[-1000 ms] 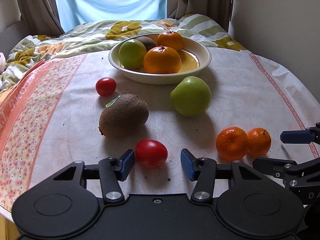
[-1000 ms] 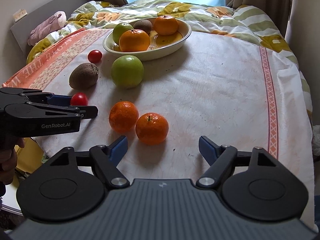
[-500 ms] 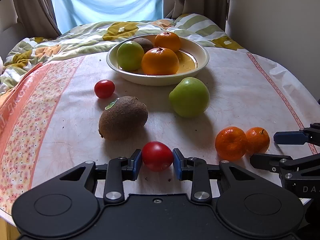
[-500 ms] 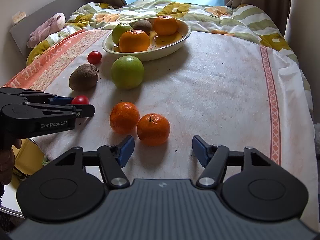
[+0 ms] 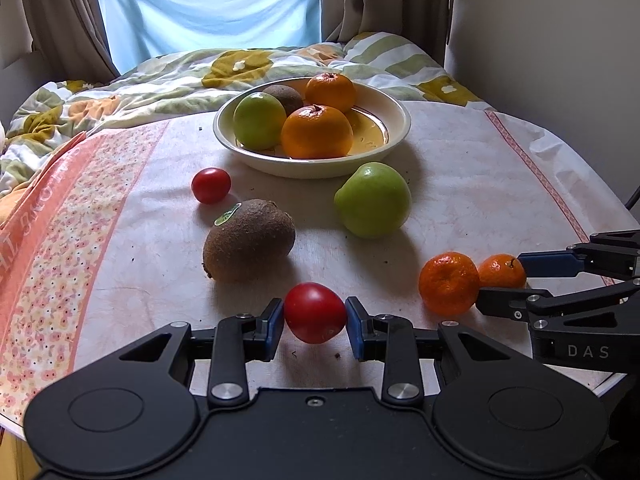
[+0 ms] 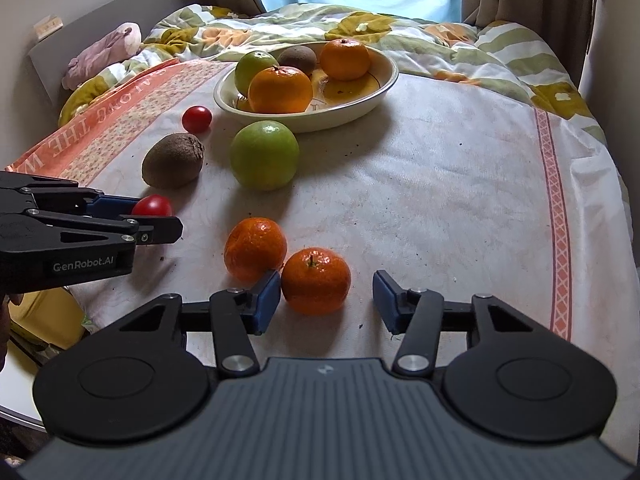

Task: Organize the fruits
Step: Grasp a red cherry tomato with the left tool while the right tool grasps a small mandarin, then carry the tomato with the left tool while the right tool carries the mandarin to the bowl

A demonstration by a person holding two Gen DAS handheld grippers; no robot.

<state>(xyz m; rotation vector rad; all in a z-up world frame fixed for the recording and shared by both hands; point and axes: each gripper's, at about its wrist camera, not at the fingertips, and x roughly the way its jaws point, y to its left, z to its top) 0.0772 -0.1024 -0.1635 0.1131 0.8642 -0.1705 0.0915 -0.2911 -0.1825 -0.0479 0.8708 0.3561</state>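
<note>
My left gripper (image 5: 315, 317) is shut on a red tomato (image 5: 315, 312) low over the cloth-covered table (image 5: 480, 184); in the right wrist view the tomato (image 6: 152, 205) shows between its fingers. My right gripper (image 6: 326, 300) straddles a mandarin (image 6: 316, 280), its jaws closing. Its left pad is at the fruit's skin and its right pad stands apart. A second mandarin (image 6: 255, 249) touches the first on its left. A cream bowl (image 5: 400, 128) farther back holds two oranges, a green apple and a kiwi.
Loose on the table lie a kiwi (image 5: 248, 240), a green apple (image 5: 372, 205) and a small tomato (image 5: 211, 185). A rumpled floral blanket (image 6: 360, 28) lies behind the bowl. The table edge runs close under both grippers.
The left jaws closed from wide apart onto the tomato. The right jaws narrowed around the mandarin, which now lies between the pads.
</note>
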